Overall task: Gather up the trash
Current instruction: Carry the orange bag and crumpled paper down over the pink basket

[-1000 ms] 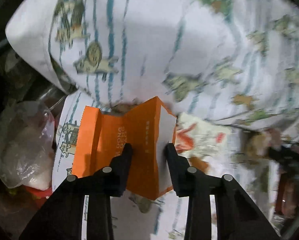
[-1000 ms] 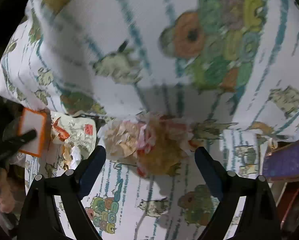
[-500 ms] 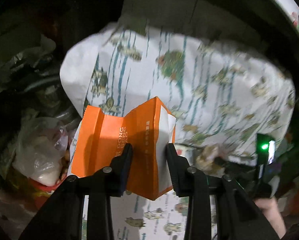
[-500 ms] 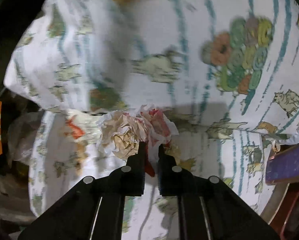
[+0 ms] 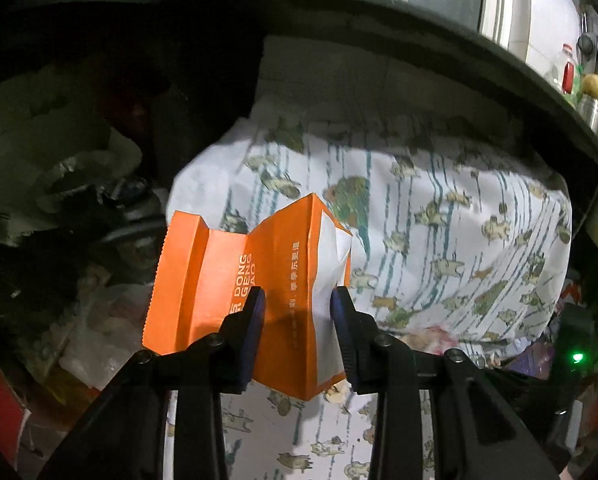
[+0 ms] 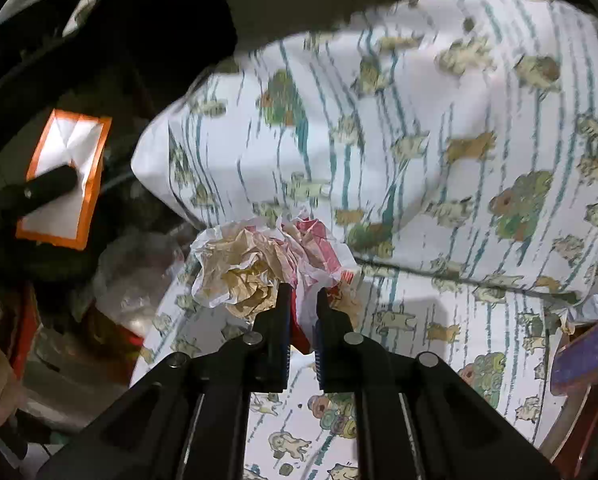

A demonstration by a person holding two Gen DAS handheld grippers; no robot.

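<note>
Jaws on both sides are loaded: the left gripper [image 5: 297,300] is partly closed, pinching a folded orange paper bag [image 5: 235,280] by its lower edge, the pads pressed against a crease with white lining showing on the right; the right gripper [image 6: 301,300] is closed almost to touching on a crumpled food wrapper [image 6: 259,264], a brown-stained wad with red and white paper in it, gripped at its lower fringe. Both pieces of trash appear held up off the printed cloth [image 6: 439,140] (white, with teal stripes and small animals) that covers the surface and bulges up behind.

To do the carry well, I judge both grips should be kept firm and level; the wrapper is held only by a thin flap, so a jerk could tear it loose or shed crumbs onto the cloth; the orange bag is stiff but pinched low, so it may swing or fold over if tipped. Moving both loads slowly towards the clutter at the left seems the sensible course, releasing one at a time.

As for containers, no bin is plainly visible; a clear plastic bag [image 6: 139,280] sits at the left edge of the cloth (its contents are too dim to name), and dark, crumpled material [image 5: 79,168] lies beyond it.
</note>
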